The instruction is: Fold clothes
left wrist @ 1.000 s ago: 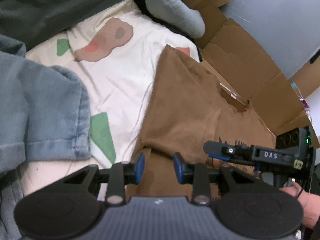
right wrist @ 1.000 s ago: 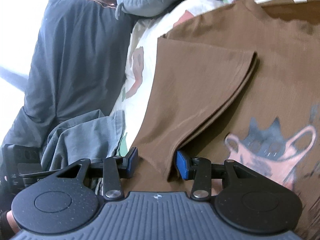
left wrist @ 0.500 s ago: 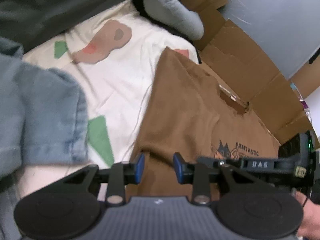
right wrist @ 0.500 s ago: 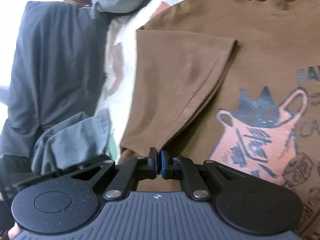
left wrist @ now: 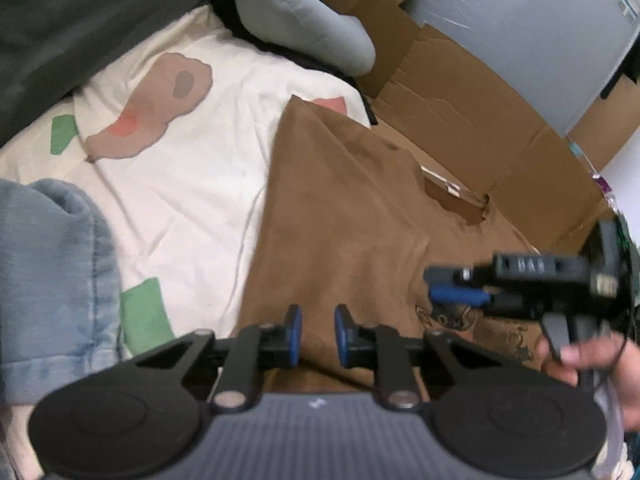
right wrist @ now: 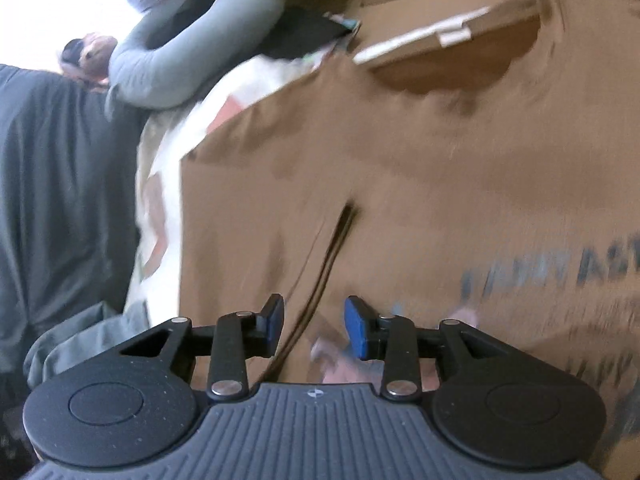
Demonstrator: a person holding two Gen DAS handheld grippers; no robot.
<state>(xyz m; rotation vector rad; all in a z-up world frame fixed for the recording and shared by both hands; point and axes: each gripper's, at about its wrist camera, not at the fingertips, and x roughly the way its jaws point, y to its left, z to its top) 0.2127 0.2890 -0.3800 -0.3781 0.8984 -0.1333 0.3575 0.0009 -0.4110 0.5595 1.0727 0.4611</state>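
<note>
Left wrist view: at the left gripper, narrowing down from the wider spread of a second ago, with a raised ridge of the brown shirt running between the blue pads; not yet clearly pinched, so counted as closing rather than gripping. Sits now over the shirt's side fold instead of just off its edge. To the left of the fingers, white bedsheet with coloured patches, and further left a heap of jeans. To the right and slightly ahead, the right gripper in a hand, blurred, hovering just above the printed chest. Beyond the fingertips, more shirt up to the collar, then flattened cardboard and a grey cushion at the far end.

Right wrist view: spreading apart after being pinched tight on the sleeve's edge half a second ago; nothing pressed between the pads now. Directly below and just ahead of the fingers, the dark hem line of the sleeve, lying flat across the shirt's front. To the right of the fingers, the smeared lettering of the print. Heavy motion blur throughout, so fine creases unreadable.

Reads as the sleeve tuck delivered and let go. Looks early in the fold: one sleeve in, body still spread out across bedsheet and cardboard. Likely next, taking up the side fold under the left fingers; worth a firm pinch on both layers first, since a loose hold could drag the tucked sleeve back out.
</note>
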